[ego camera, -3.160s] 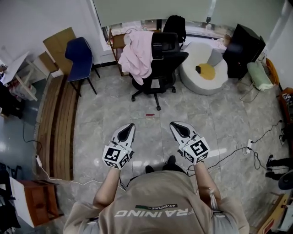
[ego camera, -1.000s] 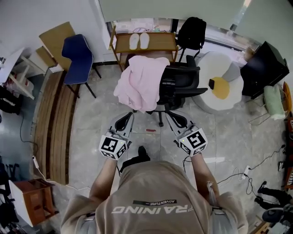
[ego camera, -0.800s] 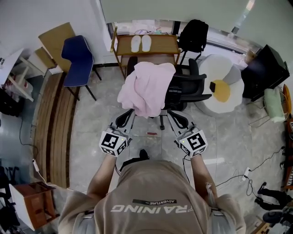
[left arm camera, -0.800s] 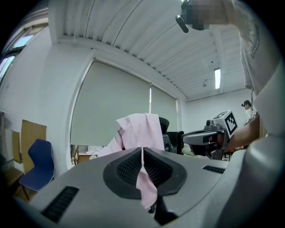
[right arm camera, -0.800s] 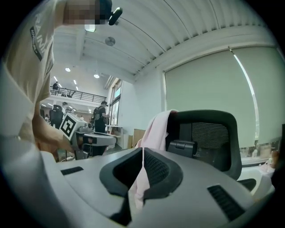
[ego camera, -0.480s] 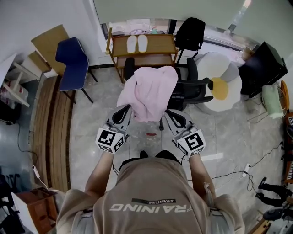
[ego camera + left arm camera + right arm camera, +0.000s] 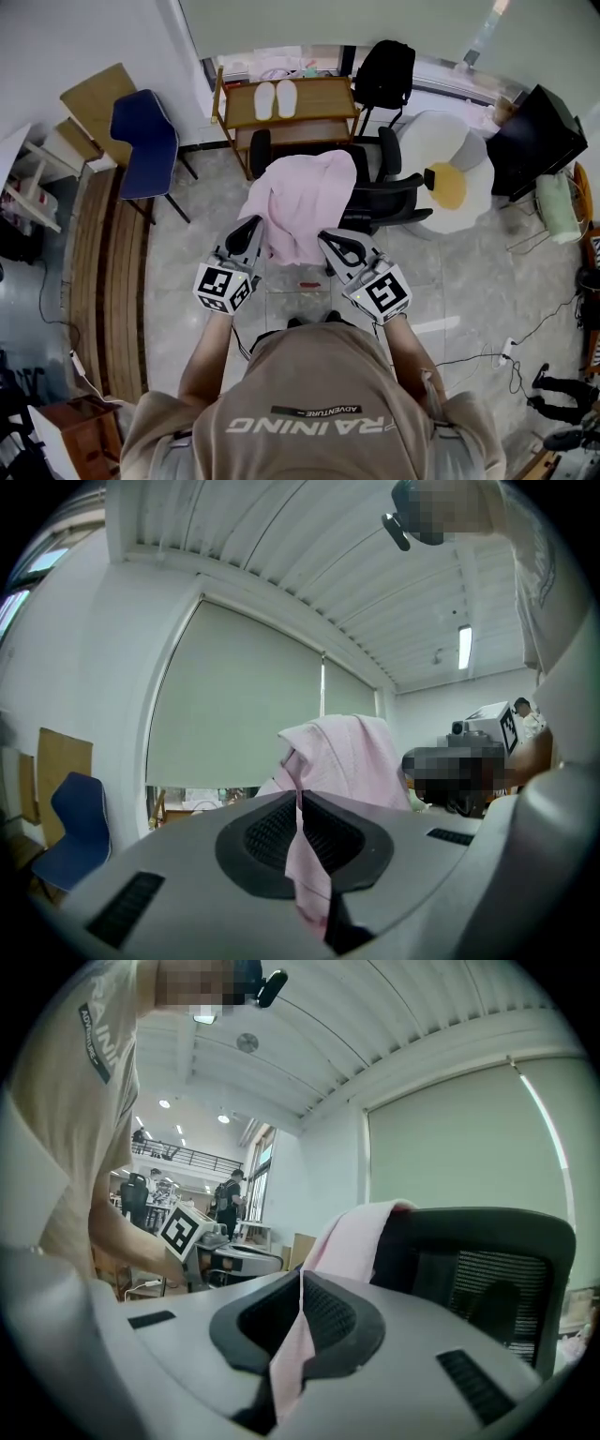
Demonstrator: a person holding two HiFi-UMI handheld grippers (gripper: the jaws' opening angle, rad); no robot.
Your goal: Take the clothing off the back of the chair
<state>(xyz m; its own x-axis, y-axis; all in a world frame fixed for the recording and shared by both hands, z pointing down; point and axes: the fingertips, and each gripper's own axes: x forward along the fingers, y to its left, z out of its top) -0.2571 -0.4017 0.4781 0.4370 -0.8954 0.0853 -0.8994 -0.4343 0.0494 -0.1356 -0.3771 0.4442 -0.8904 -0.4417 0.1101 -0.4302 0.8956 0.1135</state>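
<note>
Pink clothing (image 7: 302, 202) hangs over the back of a black chair (image 7: 386, 190) in the head view, with the left tool (image 7: 253, 223) and right tool (image 7: 324, 235) near its lower edge. Left gripper view: jaws pressed together, empty, the clothing beyond them. Right gripper view: jaws likewise pressed together, empty.

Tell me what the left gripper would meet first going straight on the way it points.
Most likely the pink garment draped over the black chair: the left gripper points at its hanging edge, though how near is unclear.
</note>
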